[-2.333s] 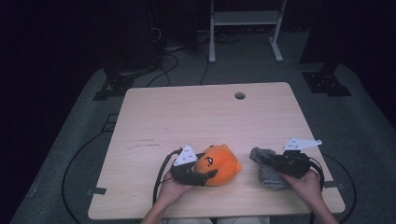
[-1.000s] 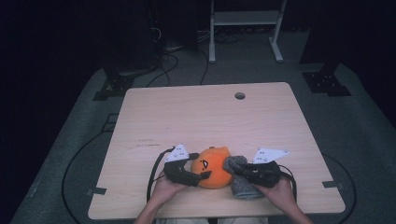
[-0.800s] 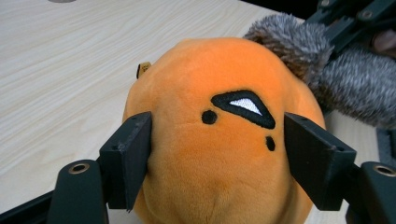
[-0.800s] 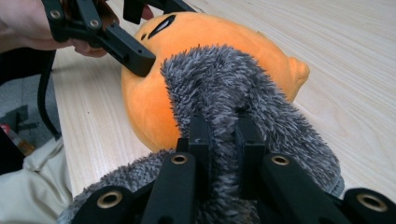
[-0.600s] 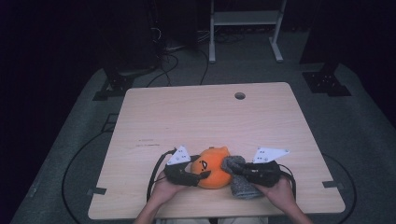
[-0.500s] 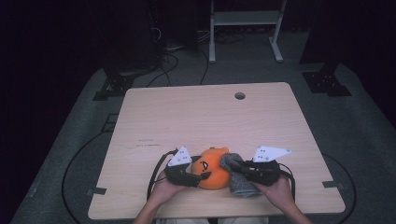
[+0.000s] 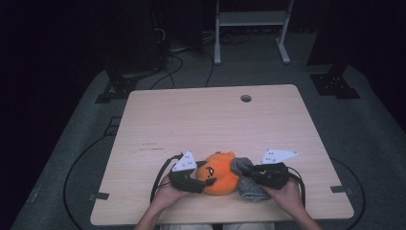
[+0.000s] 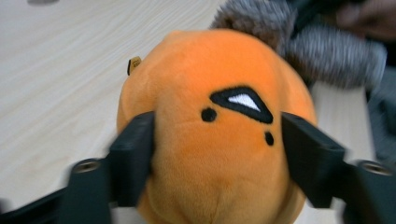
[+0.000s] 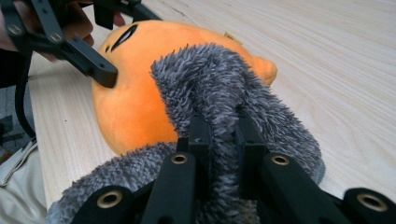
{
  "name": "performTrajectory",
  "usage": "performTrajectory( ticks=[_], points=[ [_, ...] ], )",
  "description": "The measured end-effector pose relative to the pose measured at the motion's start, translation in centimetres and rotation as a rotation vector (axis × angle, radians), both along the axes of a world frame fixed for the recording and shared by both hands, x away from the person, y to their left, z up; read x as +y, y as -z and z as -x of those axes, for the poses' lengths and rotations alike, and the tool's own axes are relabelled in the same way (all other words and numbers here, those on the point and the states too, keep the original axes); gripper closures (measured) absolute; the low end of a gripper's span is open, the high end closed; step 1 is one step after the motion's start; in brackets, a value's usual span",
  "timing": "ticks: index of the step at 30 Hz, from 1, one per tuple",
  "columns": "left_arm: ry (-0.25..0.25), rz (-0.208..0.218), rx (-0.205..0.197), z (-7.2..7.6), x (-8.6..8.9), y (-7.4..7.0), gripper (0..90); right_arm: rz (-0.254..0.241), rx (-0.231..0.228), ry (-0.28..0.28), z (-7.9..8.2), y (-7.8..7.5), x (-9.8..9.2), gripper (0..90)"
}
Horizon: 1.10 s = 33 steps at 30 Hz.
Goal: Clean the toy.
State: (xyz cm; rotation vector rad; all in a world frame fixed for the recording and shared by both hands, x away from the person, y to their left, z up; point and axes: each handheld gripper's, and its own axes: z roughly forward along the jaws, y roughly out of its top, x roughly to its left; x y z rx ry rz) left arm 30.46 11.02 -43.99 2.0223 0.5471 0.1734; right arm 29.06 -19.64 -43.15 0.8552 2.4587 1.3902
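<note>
An orange plush toy [image 7: 220, 172] with a black stitched face lies near the table's front edge. My left gripper [image 7: 205, 180] reaches it from the left, and its jaws press into both sides of the toy [image 8: 210, 93]. They have just been opening a little, with the toy still between them. My right gripper [image 7: 253, 173] comes in from the right, shut on a fold of a grey fuzzy cloth [image 7: 249, 189]. The cloth [image 9: 210, 79] lies against the toy [image 9: 135, 107]. One of the left gripper's fingertips [image 9: 105, 74] dents the toy's face.
The wooden table [image 7: 210, 124] has a round cable hole [image 7: 245, 98] at the back. Black cables [image 7: 160, 175] trail from both grippers. A white metal stand [image 7: 249, 28] is on the dark floor behind the table.
Since the earliest frame my right gripper has carried the grey cloth leftward until it rests against the toy. Toy and left gripper shifted slightly left. Over the last second, hardly anything moved.
</note>
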Motion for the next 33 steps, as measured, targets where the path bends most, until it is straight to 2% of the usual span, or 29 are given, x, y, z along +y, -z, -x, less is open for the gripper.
performTrajectory(
  ticks=[1, 2, 3, 4, 6, 8, 11, 12, 13, 14, 16, 18, 19, 20, 21, 22, 23, 24, 25, 28, 29, 31, 33],
  points=[
    [-0.027, 0.025, 0.029, -0.2, 0.0, -0.1, 17.4, 0.009, -0.009, -0.008, 0.3, 0.0, 0.2, 79.5],
    [-0.050, 0.042, 0.062, -0.4, 0.0, 0.0, 13.6, 0.007, -0.010, -0.026, 0.6, -0.1, 0.4, 79.1],
    [-0.049, 0.045, 0.077, -0.5, 0.0, 0.1, 12.5, 0.002, -0.005, -0.058, 0.9, -0.1, 0.6, 78.9],
    [-0.032, 0.025, 0.050, -0.3, 0.0, 0.3, 16.2, 0.007, -0.027, -0.083, 1.4, -0.1, 0.8, 78.8],
    [-0.018, 0.005, 0.022, 0.0, -0.1, 0.3, 24.9, 0.038, -0.053, -0.084, 1.5, -0.3, 0.8, 79.1],
    [-0.005, -0.019, -0.011, 0.2, -0.3, 0.3, 29.7, 0.022, -0.037, -0.060, 0.8, -0.5, 0.3, 79.2],
    [0.015, -0.050, -0.047, 0.7, -0.6, 0.2, 31.8, 0.048, -0.012, 0.005, -0.8, 0.0, -0.5, 79.0],
    [0.023, -0.059, -0.065, 0.8, -0.7, 0.2, 32.2, 0.045, 0.017, 0.011, -1.3, 0.2, -0.8, 79.0],
    [0.023, -0.059, -0.065, 0.8, -0.7, 0.2, 32.4, 0.045, 0.017, 0.011, -1.3, 0.2, -0.8, 79.0],
    [0.038, -0.083, -0.093, 1.2, -0.9, 0.1, 32.5, -0.009, 0.040, -0.013, -1.5, 0.3, -1.1, 79.0],
    [0.048, -0.090, -0.106, 1.4, -0.9, 0.1, 32.5, -0.023, -0.002, -0.049, -0.8, -0.2, -0.7, 79.0],
    [0.056, -0.102, -0.122, 1.6, -1.1, 0.1, 32.5, -0.036, -0.018, -0.068, -0.5, -0.4, -0.2, 78.9],
    [0.056, -0.102, -0.122, 1.6, -1.1, 0.1, 32.5, -0.036, -0.018, -0.068, -0.5, -0.4, -0.2, 78.9],
    [0.059, -0.109, -0.128, 1.7, -1.2, 0.0, 32.6, -0.003, -0.006, -0.055, -0.8, 0.0, -0.3, 78.8],
    [0.062, -0.110, -0.136, 1.8, -1.4, 0.1, 32.8, -0.001, 0.008, -0.049, -1.0, 0.2, -0.5, 78.8],
    [0.063, -0.110, -0.140, 1.8, -1.5, 0.1, 33.0, -0.015, 0.044, -0.035, -1.3, 0.6, -0.8, 78.9],
    [0.063, -0.110, -0.140, 1.8, -1.5, 0.1, 33.0, -0.015, 0.044, -0.035, -1.3, 0.6, -0.8, 78.9],
    [0.065, -0.110, -0.142, 1.8, -1.5, 0.1, 33.0, -0.027, 0.073, -0.026, -1.5, 0.8, -1.1, 78.9],
    [0.066, -0.106, -0.142, 1.8, -1.5, 0.1, 33.0, -0.010, 0.081, -0.013, -1.5, 0.8, -1.3, 79.1],
    [0.065, -0.103, -0.140, 1.8, -1.4, 0.1, 33.0, -0.027, 0.073, -0.022, -1.2, 0.4, -1.3, 79.1],
    [0.065, -0.106, -0.140, 1.8, -1.3, 0.2, 32.9, -0.019, 0.046, -0.043, -0.8, 0.0, -0.7, 77.7],
    [0.062, -0.094, -0.134, 1.7, -1.3, 0.2, 32.8, -0.002, 0.035, -0.042, -0.7, 0.1, -0.4, 74.6],
    [0.061, -0.093, -0.130, 1.7, -1.2, 0.2, 32.7, -0.013, 0.036, -0.042, -0.8, 0.1, -0.5, 72.0]
  ],
)
